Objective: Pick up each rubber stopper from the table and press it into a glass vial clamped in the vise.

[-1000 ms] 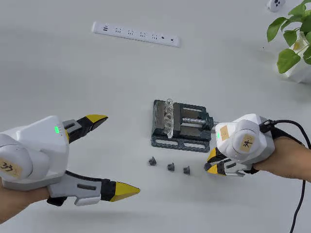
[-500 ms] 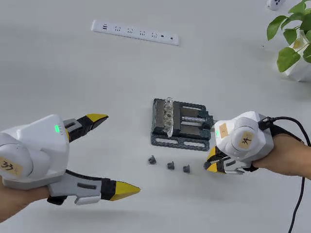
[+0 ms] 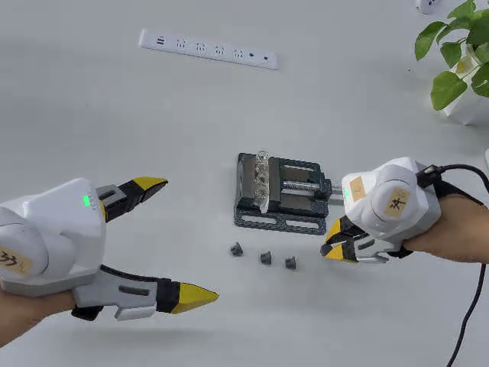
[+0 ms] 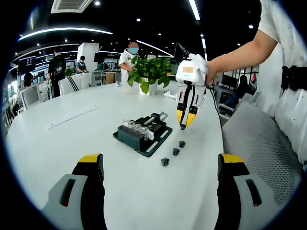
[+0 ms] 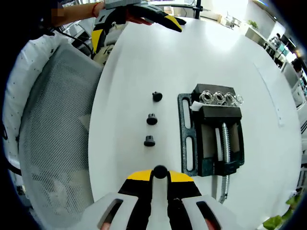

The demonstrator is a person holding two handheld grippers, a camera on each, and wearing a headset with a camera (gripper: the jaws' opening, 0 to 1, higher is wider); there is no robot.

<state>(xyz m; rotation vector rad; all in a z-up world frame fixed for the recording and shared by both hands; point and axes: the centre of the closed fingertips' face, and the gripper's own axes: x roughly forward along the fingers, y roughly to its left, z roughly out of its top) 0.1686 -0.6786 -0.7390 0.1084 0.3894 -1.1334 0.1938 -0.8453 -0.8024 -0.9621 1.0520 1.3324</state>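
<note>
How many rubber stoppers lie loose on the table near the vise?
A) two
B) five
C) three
C: three rubber stoppers lie in a row on the table, just on the person's side of the vise.

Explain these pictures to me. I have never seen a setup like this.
No robot here: a person holds a two-jaw gripper in each hand. One picture comes from a headset camera looking down; the round ones come from cameras riding on each gripper. On the white table stand a vise clamping glass vials, three loose rubber stoppers, a power strip and a plant. The left gripper is open and empty. The right gripper is shut on a small dark piece, apparently a fourth stopper.
</note>
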